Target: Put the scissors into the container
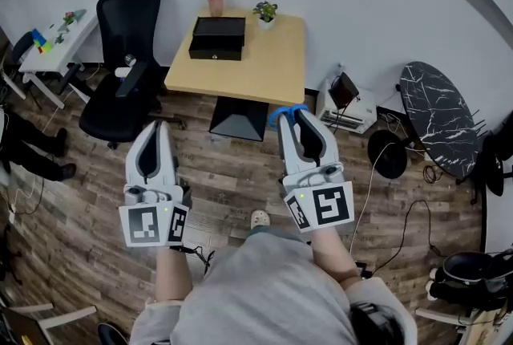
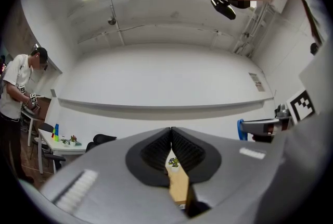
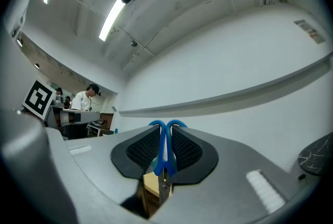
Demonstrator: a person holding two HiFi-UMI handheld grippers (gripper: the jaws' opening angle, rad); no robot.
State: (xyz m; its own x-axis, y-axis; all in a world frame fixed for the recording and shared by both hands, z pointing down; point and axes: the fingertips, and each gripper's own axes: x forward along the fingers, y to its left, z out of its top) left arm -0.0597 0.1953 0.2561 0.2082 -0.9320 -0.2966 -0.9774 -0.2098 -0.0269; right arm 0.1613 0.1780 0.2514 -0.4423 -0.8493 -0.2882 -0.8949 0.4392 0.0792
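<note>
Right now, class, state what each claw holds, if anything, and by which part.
The right claw grips the blue-handled metal scissors by their handles, loops poking past the tips. The left claw is shut on nothing.

Table (image 1: 264,66) ahead of me, light wood top, bearing: black container (image 1: 217,38) at far left, pink cup (image 1: 215,2) behind it, small potted plant (image 1: 265,12) alongside

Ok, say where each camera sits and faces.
Head view: on the person's head, looking down at the wooden table; forearms, left gripper, right gripper show.
Left gripper view: on the left gripper, facing the wall along shut, empty jaws.
Right gripper view: on the right gripper, jaws shut on the scissors.
Both gripper views glimpse the wooden table.
</note>
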